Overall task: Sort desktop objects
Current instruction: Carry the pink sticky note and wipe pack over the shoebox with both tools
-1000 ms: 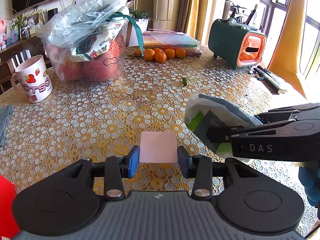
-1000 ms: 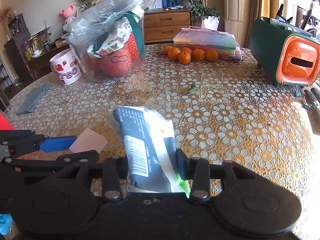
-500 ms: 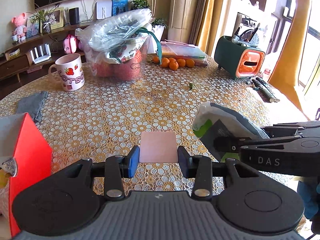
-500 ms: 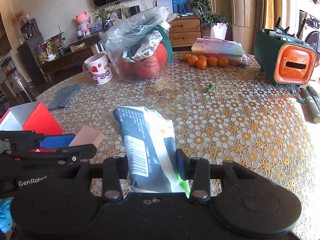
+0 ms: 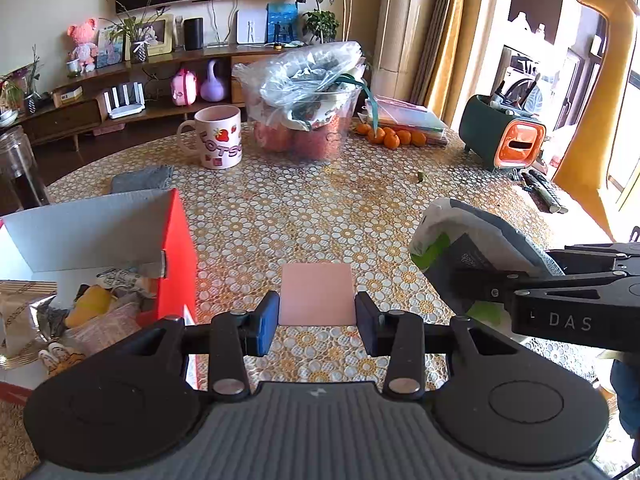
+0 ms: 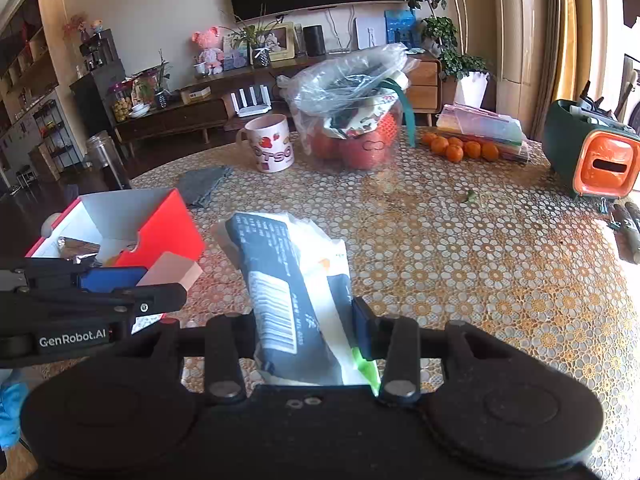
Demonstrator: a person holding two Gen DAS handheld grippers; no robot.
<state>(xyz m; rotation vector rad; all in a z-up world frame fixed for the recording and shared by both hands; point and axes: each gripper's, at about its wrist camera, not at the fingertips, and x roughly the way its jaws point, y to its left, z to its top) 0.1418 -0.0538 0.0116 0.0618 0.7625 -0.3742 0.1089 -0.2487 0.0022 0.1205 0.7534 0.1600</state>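
My left tongs [image 5: 316, 316] are clamping a flat pink pad [image 5: 316, 294] above the counter [image 5: 320, 208], while my right tongs [image 6: 306, 334] are clamping a crinkly dark-and-white packet [image 6: 288, 280] with a barcode. The red box [image 5: 176, 248] is sitting open just left of the pad, already holding snacks. Mug [image 5: 216, 136], bagged fruit [image 5: 308, 108] and oranges [image 5: 392, 138] are standing well apart at the far edge.

Two tools are in view: the left tool [image 5: 316, 316] and the right tool [image 6: 304, 330]. One pink card [image 5: 316, 294], one dark packet [image 6: 288, 280], one red box [image 5: 176, 256], one strawberry mug [image 5: 216, 138], one grey cloth [image 5: 140, 178], one green-and-orange holder [image 5: 504, 136]. About seven tangerines [image 6: 460, 148].
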